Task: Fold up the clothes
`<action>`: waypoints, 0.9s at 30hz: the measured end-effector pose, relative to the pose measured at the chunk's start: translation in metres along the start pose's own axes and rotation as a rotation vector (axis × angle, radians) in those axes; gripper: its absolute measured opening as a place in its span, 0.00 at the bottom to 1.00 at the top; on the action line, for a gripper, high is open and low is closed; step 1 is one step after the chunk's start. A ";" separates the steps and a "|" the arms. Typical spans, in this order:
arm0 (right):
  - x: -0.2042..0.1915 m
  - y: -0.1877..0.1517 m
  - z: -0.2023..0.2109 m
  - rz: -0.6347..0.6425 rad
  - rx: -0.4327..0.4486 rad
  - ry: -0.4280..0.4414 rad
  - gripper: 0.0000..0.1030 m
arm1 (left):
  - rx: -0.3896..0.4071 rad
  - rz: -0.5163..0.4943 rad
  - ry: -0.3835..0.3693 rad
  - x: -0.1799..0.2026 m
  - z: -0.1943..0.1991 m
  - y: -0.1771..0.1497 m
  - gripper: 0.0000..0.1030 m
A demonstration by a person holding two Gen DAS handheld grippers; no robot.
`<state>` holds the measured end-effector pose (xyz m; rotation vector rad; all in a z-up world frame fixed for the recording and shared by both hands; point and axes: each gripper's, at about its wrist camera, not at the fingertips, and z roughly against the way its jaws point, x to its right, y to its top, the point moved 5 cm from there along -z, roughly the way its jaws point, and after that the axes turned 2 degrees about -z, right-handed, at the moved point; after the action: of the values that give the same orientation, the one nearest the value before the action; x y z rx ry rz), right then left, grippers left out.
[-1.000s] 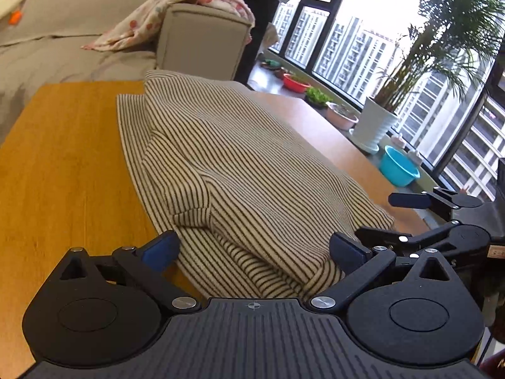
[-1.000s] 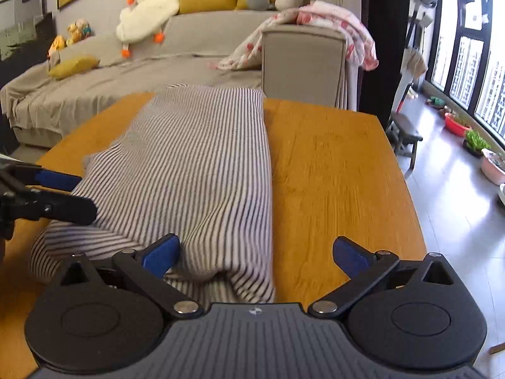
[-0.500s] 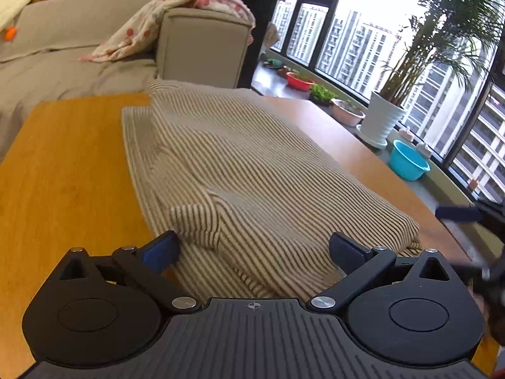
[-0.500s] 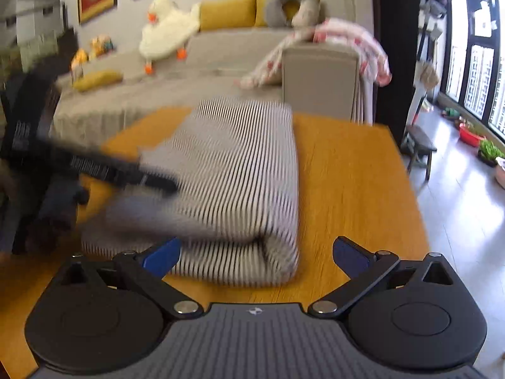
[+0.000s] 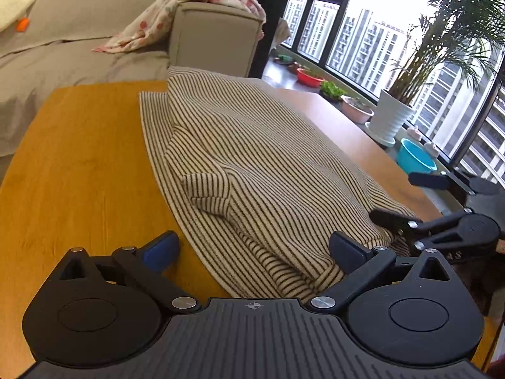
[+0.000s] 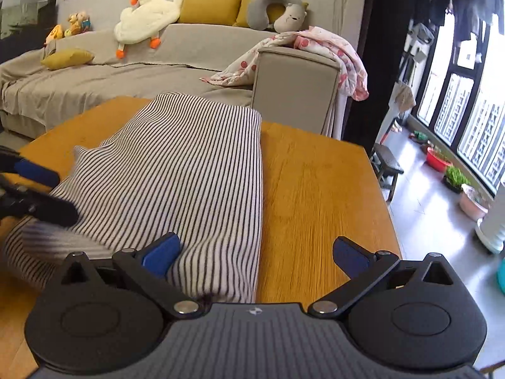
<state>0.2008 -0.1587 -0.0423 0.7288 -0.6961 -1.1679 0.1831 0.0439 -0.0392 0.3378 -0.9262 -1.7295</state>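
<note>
A striped cream-and-black garment point(image 5: 252, 164) lies folded lengthwise on the wooden table point(image 5: 79, 158); it also shows in the right wrist view point(image 6: 176, 183). My left gripper point(image 5: 252, 252) is open, its jaws wide apart over the garment's near end. My right gripper point(image 6: 257, 257) is open over the garment's near right corner. The right gripper also shows at the right edge of the left wrist view point(image 5: 419, 199), at the garment's near right corner. The left gripper shows at the left of the right wrist view point(image 6: 38, 189), blurred.
A grey sofa point(image 6: 157, 72) with a pink blanket point(image 6: 315, 47) stands past the table's far edge. Potted plants and bowls point(image 5: 391, 117) line the window on the right. A small stool point(image 6: 386, 164) stands right of the table.
Both grippers have come back down toward the garment's near end after rising. The garment's near end lies flatter, with a small fold showing on top.
</note>
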 end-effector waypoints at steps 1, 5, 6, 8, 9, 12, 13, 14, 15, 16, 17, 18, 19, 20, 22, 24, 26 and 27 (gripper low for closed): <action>-0.001 -0.004 0.005 0.000 -0.002 0.000 1.00 | -0.001 -0.003 -0.001 0.001 0.000 0.000 1.00; -0.006 -0.016 0.022 0.009 -0.004 -0.005 1.00 | -0.015 -0.022 -0.012 0.007 0.004 -0.004 1.00; -0.007 -0.018 0.025 0.010 -0.005 -0.006 1.00 | -0.018 -0.026 -0.015 0.007 0.007 -0.006 1.00; -0.009 -0.023 0.033 0.004 -0.011 0.006 1.00 | -0.016 -0.039 -0.021 0.008 0.017 -0.009 1.00; -0.009 -0.024 0.034 0.000 -0.016 0.017 1.00 | -0.012 -0.052 -0.027 0.009 0.024 -0.012 1.00; -0.002 -0.022 0.039 -0.036 -0.027 0.060 1.00 | -0.007 -0.097 -0.042 0.013 0.043 -0.018 1.00; 0.002 -0.018 0.041 -0.061 -0.022 0.075 1.00 | -0.012 -0.119 -0.045 0.015 0.047 -0.021 1.00; 0.005 -0.012 0.044 -0.095 -0.003 0.091 1.00 | -0.016 -0.144 -0.039 0.017 0.049 -0.022 1.00; 0.007 -0.006 0.046 -0.123 0.017 0.106 1.00 | -0.018 -0.170 -0.025 0.020 0.049 -0.024 1.00; 0.005 0.000 0.046 -0.125 0.030 0.117 1.00 | -0.017 -0.189 -0.016 0.022 0.048 -0.024 1.00; -0.001 0.003 0.041 -0.095 0.024 0.119 1.00 | -0.013 -0.197 -0.013 0.024 0.047 -0.023 1.00; -0.007 0.005 0.037 -0.065 0.019 0.120 1.00 | -0.009 -0.196 -0.014 0.026 0.045 -0.022 1.00; -0.013 0.005 0.032 -0.029 -0.001 0.119 1.00 | -0.005 -0.193 -0.015 0.027 0.044 -0.020 1.00; -0.020 -0.001 0.023 0.022 -0.055 0.109 1.00 | -0.001 -0.196 -0.015 0.029 0.044 -0.018 1.00; -0.027 -0.010 0.020 0.073 -0.057 0.098 1.00 | 0.003 -0.216 -0.007 0.029 0.045 -0.017 1.00; -0.026 -0.010 0.031 0.131 -0.028 0.111 1.00 | 0.001 -0.231 0.009 0.025 0.047 -0.016 1.00; -0.025 -0.007 0.046 0.189 0.016 0.138 1.00 | -0.001 -0.235 0.027 0.018 0.048 -0.014 1.00; -0.027 -0.005 0.055 0.205 0.049 0.184 1.00 | -0.002 -0.226 0.036 0.014 0.049 -0.013 1.00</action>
<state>0.1469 -0.1413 -0.0171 0.7758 -0.6305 -0.8881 0.1381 0.0534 -0.0138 0.4862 -0.8866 -1.9232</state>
